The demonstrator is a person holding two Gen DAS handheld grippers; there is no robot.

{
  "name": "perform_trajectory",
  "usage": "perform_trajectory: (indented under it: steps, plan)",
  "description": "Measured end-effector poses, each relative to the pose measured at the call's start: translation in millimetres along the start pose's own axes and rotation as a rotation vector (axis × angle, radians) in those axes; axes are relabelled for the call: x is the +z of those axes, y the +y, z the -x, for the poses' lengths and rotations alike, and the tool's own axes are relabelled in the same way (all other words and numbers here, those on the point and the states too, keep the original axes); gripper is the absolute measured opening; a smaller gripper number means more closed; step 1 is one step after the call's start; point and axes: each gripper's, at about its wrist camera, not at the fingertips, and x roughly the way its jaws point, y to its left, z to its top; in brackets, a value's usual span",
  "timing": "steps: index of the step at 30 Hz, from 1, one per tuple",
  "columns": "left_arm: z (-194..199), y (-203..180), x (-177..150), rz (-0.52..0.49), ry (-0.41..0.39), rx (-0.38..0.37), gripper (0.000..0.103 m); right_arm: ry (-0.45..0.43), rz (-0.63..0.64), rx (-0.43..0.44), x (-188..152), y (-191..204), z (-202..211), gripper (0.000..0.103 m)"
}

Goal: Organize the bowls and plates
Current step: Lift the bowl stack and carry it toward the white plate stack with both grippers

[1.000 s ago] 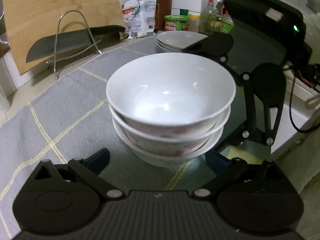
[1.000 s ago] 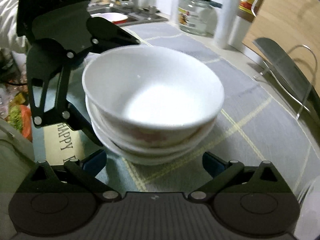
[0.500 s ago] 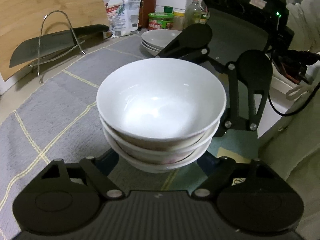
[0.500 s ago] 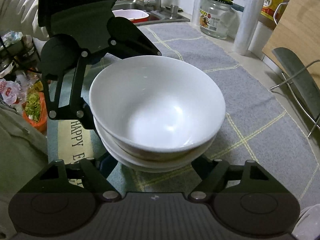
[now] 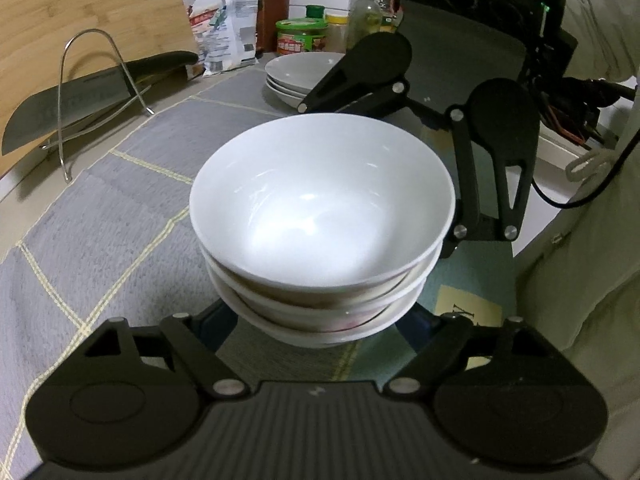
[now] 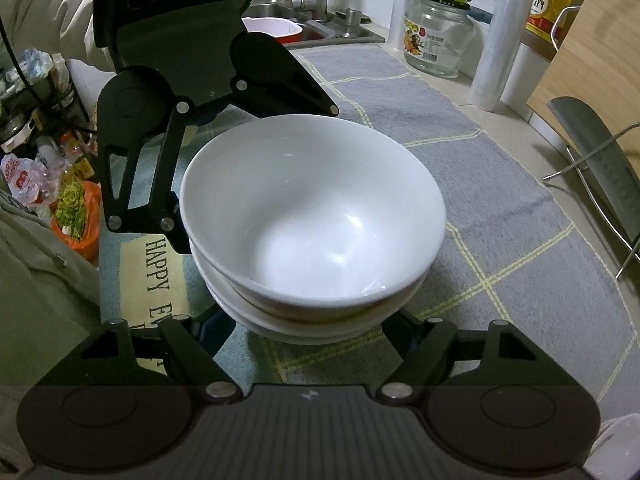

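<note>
A stack of three white bowls [image 5: 320,216] fills the middle of both views, also in the right wrist view [image 6: 312,224]. It is held between my two grippers from opposite sides, above the grey mat and the counter's edge. My left gripper [image 5: 320,328] has its fingers spread wide against the lowest bowl's sides. My right gripper [image 6: 310,330] does the same from the other side. The fingertips are hidden under the stack. A stack of white plates [image 5: 300,76] sits on the mat behind the bowls.
A grey checked mat [image 5: 100,208] covers the counter. A cleaver in a wire rack [image 5: 80,100] and a wooden cutting board [image 5: 80,8] stand at the left. Bottles and jars [image 5: 304,34] line the back. A glass jar [image 6: 438,36] and sink [image 6: 320,32] show in the right wrist view.
The bowl stack has risen off the mat with both grippers and shifted toward the counter's edge. The plates behind now appear further left in the left wrist view.
</note>
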Motion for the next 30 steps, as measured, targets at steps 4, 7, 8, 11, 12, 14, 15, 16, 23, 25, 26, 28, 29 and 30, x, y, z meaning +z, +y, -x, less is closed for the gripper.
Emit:
perform_trajectory:
  steps: [4,7,8,11,12,14,15,16,23,25,26,28,29,30]
  plan:
    - [0.2,0.0,-0.1,-0.006,-0.002,-0.003,0.085,0.001,-0.006,-0.009,0.4,2.5,0.4,0.083]
    - [-0.1,-0.2,0.9,-0.008,-0.001,0.000,0.085,0.002,-0.009,-0.013,1.0,3.5,0.0,0.083]
    - [-0.6,-0.3,1.7,-0.009,0.002,0.001,0.085,0.004,-0.010,-0.015,1.2,3.8,0.0,0.083]
    - [-0.3,-1.9,3.5,-0.013,0.009,0.007,0.085,0.007,-0.008,-0.021,0.9,5.1,0.5,0.083]
    - [-0.3,-2.4,4.3,-0.013,0.012,0.008,0.085,0.007,-0.008,-0.020,0.6,5.4,0.9,0.082]
    - [-0.2,-3.4,5.2,-0.011,0.014,0.006,0.085,0.008,-0.009,-0.019,0.1,6.3,1.9,0.082]
    - [-0.3,-4.0,5.2,-0.008,0.014,0.006,0.085,0.009,-0.007,-0.019,-0.1,6.9,2.7,0.082]
    - [-0.4,-4.7,5.4,-0.004,0.014,0.005,0.085,0.010,-0.003,-0.018,-0.3,7.3,3.5,0.082]
    - [-1.4,-11.1,11.8,0.012,0.009,0.019,0.085,0.009,0.018,-0.019,-1.8,7.5,12.3,0.082]
    - [-0.8,-14.8,16.2,0.012,0.005,0.031,0.085,0.004,0.025,-0.019,-3.0,6.1,16.7,0.082]
    - [-0.3,-16.3,17.7,0.013,0.003,0.035,0.085,0.003,0.027,-0.017,-3.7,5.0,19.0,0.082]
    - [-0.3,-20.3,22.8,0.015,0.002,0.047,0.085,-0.002,0.033,-0.014,-6.1,3.3,23.8,0.082]
    - [-1.5,-21.9,26.2,0.016,0.002,0.051,0.085,-0.003,0.035,-0.012,-7.5,2.2,26.2,0.082]
    - [-2.0,-24.1,28.8,0.016,0.002,0.057,0.085,-0.004,0.039,-0.012,-8.7,1.2,28.3,0.082]
